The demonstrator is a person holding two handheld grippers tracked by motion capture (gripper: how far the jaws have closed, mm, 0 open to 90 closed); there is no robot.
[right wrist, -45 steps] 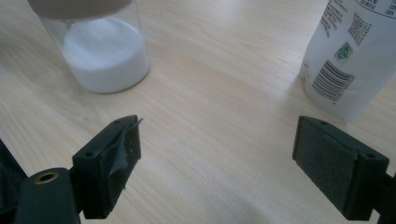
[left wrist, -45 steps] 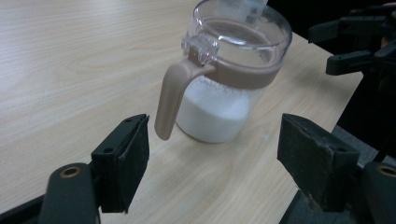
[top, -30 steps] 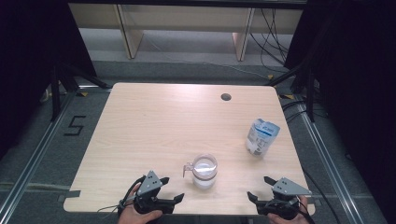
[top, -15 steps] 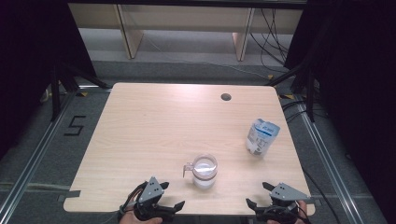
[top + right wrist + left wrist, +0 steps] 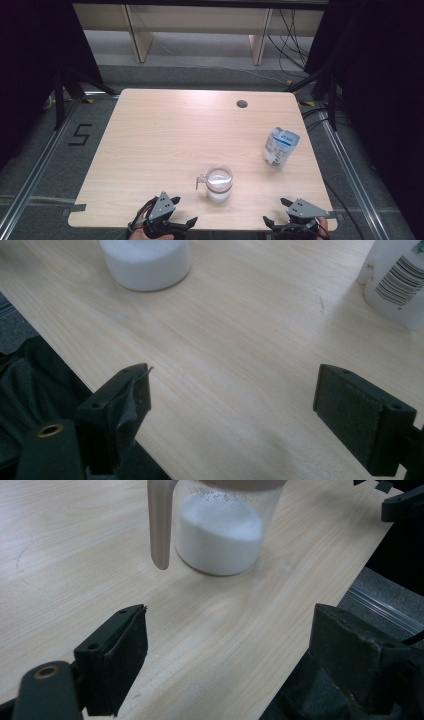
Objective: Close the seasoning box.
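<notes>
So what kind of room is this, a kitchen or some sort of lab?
Probably a lab or recording space, not a kitchen: a bare wooden table stands on a marked grey floor, dark curtains hang at both sides, and loose cables run behind it.

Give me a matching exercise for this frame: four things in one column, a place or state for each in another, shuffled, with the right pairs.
1. jug
2. pouch
3. left gripper
4. round hole

A. far part of the tabletop
B. open, at the near edge
C. holds white powder, near middle
D. stands near the right edge

Pairs: 1-C, 2-D, 3-B, 4-A
</notes>
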